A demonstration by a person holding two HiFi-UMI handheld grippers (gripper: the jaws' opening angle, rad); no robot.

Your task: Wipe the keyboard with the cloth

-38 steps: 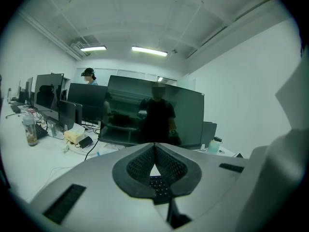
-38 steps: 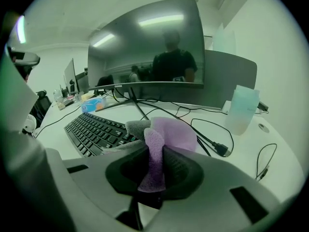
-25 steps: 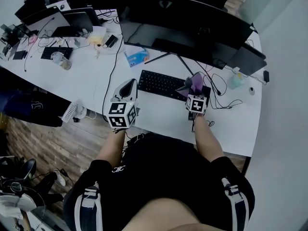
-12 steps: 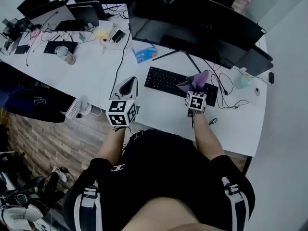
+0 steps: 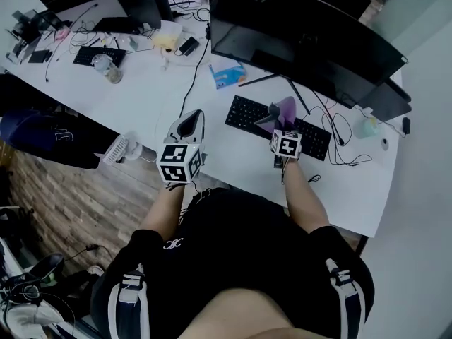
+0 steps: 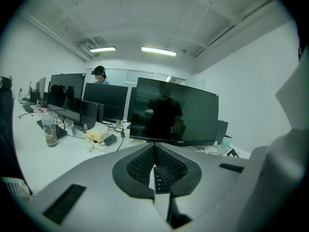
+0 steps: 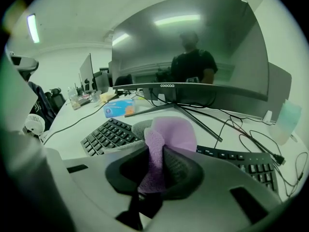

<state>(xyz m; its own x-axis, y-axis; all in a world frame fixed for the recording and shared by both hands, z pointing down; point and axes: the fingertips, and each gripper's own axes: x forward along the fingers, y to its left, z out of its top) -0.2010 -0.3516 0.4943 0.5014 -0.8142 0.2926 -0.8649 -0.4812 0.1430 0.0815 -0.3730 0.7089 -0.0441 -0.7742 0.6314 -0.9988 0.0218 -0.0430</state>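
A black keyboard [image 5: 254, 113] [image 7: 104, 134] lies on the white desk [image 5: 152, 104] in front of a large monitor [image 5: 311, 41]. My right gripper [image 5: 282, 117] [image 7: 157, 161] hovers over the keyboard's middle, shut on a purple cloth [image 5: 286, 108] [image 7: 169, 134] that sticks up out of the jaws. My left gripper [image 5: 189, 126] [image 6: 154, 166] is held above the desk's front edge, left of the keyboard, with its jaws shut and nothing between them.
A blue tissue pack [image 5: 227, 75] [image 7: 118, 108] lies left of the monitor stand [image 7: 178, 108]. Cables [image 5: 339, 143] run at the keyboard's right end, near a pale bottle [image 5: 367, 127]. A second keyboard [image 5: 95, 55], a glass jar [image 5: 107, 66] and more monitors fill the desk's left.
The right gripper with the cloth has shifted slightly left over the keyboard's middle. The head view has drifted, so the desk appears further right. The left gripper stays shut in about the same place.
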